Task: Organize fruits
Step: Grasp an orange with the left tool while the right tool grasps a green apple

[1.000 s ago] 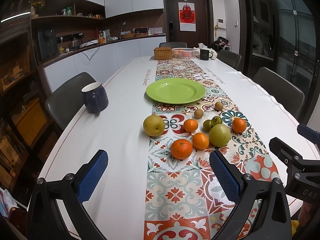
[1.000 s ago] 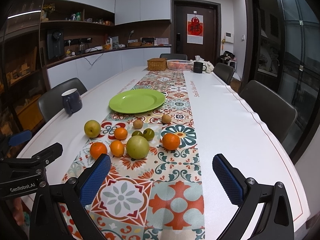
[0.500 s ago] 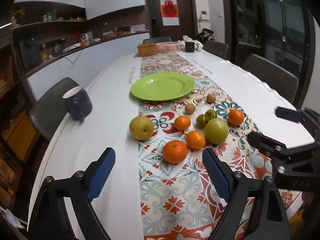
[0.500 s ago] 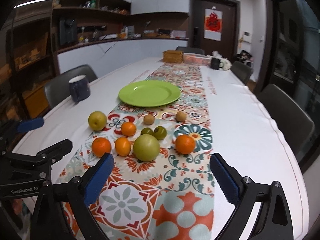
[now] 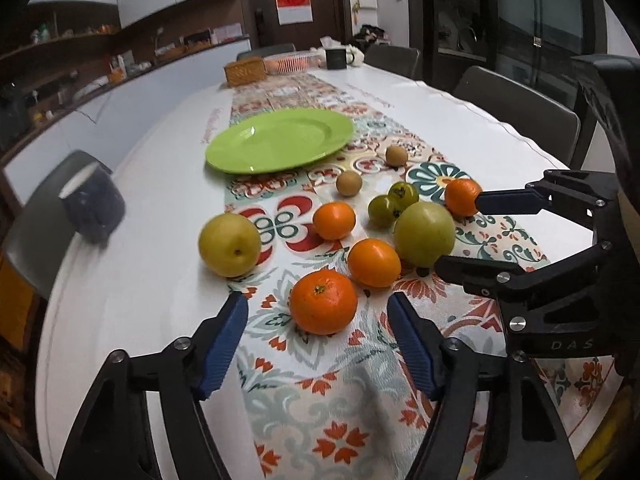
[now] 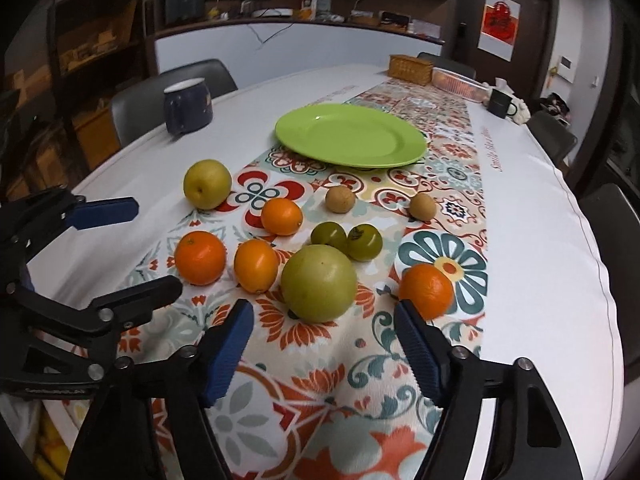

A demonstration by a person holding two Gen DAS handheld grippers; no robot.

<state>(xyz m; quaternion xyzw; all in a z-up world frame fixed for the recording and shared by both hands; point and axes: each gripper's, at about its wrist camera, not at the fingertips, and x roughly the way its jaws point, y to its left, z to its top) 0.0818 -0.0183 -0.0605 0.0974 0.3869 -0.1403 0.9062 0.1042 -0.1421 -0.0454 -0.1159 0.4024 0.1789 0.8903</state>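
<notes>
Several fruits lie on the patterned runner in front of an empty green plate (image 5: 280,144) (image 6: 352,136). My left gripper (image 5: 318,340) is open, low over the table, just short of the nearest orange (image 5: 323,301). My right gripper (image 6: 324,344) is open just short of the large green fruit (image 6: 318,283), with an orange (image 6: 426,290) at its right fingertip. A yellow pear (image 5: 229,244) (image 6: 207,184), other oranges (image 5: 373,263), two small green fruits (image 6: 346,240) and two brown kiwis (image 6: 340,199) lie around. Each gripper shows in the other's view.
A dark blue mug (image 6: 187,106) (image 5: 91,208) stands on the white tablecloth at the left. A wicker box (image 6: 411,66), a pink basket (image 6: 460,82) and a dark mug (image 6: 502,104) stand at the far end. Grey chairs (image 5: 516,104) line both sides.
Both grippers have moved forward and down toward the fruit. The left one now faces the nearest orange, the right one the large green fruit. Both stay open.
</notes>
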